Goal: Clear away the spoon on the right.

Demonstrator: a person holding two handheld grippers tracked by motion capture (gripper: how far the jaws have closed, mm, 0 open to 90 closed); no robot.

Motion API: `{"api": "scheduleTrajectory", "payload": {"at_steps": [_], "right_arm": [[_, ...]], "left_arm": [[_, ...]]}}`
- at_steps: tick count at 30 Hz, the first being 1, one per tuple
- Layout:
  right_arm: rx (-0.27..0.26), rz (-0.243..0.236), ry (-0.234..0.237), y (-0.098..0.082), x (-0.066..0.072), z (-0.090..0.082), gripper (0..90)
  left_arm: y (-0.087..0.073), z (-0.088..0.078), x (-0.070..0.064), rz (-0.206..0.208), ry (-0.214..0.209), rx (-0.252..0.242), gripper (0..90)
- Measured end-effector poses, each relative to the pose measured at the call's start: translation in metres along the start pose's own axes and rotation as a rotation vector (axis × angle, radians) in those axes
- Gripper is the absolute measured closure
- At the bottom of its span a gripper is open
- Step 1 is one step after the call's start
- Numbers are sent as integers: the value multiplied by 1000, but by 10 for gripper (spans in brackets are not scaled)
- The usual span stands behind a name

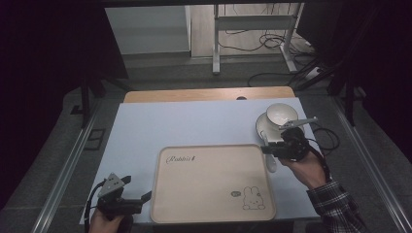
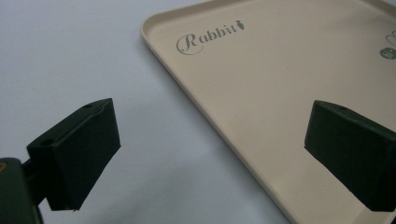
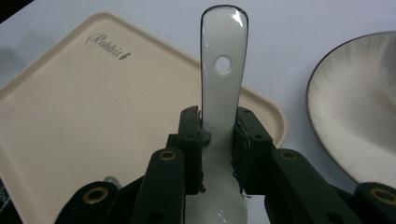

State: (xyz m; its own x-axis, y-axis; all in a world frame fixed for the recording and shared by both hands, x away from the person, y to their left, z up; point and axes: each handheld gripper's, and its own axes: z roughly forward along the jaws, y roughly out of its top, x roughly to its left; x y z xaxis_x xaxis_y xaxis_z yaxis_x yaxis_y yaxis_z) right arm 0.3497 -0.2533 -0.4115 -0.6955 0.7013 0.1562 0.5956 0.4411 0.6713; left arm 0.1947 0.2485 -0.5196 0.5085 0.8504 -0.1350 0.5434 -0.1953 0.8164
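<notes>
Two claws at work over a pale blue bench [image 1: 145, 126].

High view: we see a cream tray [image 1: 212, 182] with a rabbit print lying bare near the front edge. Beyond its far right corner stands a white cup [image 1: 282, 114] on a saucer [image 1: 261, 127]. The right claw [image 1: 270, 147] sits just beside that corner, a white spoon [image 1: 272, 164] in its grip, bowl end toward the person. The left claw [image 1: 137, 188] hangs low off the tray's left edge.

Left gripper view: jaws spread wide, nothing between them, one over bare bench, the other over the tray rim [image 2: 187, 95].

Right gripper view: jaws pressed onto the spoon's [image 3: 223, 84] handle close to the bowl, the holed tip pointing away over the tray's corner [image 3: 273, 116]; the saucer [image 3: 350, 112] lies to the right.

We judge the spoon glazed ceramic: light, stiff, slick, apt to chip if dropped. A hold on the flat sides near the bowl should keep it from swivelling; a firm, unhurried squeeze seems wise.
</notes>
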Motion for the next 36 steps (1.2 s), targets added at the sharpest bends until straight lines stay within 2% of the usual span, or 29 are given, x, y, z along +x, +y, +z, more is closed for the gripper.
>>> {"api": "scheduleTrajectory", "payload": {"at_steps": [14, 22, 27, 30, 33, 36], "right_arm": [[98, 0, 32, -17, 21, 21, 745], [148, 32, 39, -28, 35, 30, 745], [165, 34, 36, -33, 39, 35, 745], [179, 45, 24, -37, 38, 41, 744], [179, 87, 8, -42, 32, 50, 743], [175, 103, 2, -44, 29, 55, 741]], "left_arm": [[0, 0, 0, 0, -1, 2, 31], [0, 0, 0, 2, -1, 2, 31], [0, 0, 0, 3, -1, 2, 31], [0, 0, 0, 4, -1, 2, 31], [0, 0, 0, 2, -3, 2, 31], [0, 0, 0, 0, -4, 1, 31]]}}
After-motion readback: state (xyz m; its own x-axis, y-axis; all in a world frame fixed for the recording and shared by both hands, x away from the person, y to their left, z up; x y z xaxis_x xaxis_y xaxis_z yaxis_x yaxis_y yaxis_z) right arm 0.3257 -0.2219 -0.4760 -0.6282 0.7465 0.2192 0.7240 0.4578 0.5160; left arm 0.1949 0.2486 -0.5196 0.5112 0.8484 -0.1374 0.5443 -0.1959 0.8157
